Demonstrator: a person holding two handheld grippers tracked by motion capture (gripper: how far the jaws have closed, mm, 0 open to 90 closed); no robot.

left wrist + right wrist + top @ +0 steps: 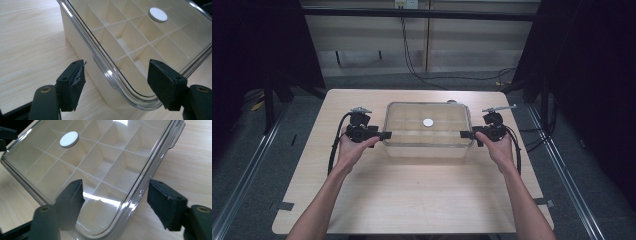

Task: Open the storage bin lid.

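Person is bringing the left gripper [384, 135] and right gripper [463, 134] to opposite ends of the clear-lidded, cream plastic compartment box [428, 131] on the pale wooden table [412, 195]. Both sets of jaws are standing wide, straddling the lid's rim without pinching. Probably lining up an even two-sided lift of the lid.

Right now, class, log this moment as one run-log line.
left gripper: open, at box end | right gripper: open, opposite end | lidded box: on table

box [105, 170] corners beyond the frame
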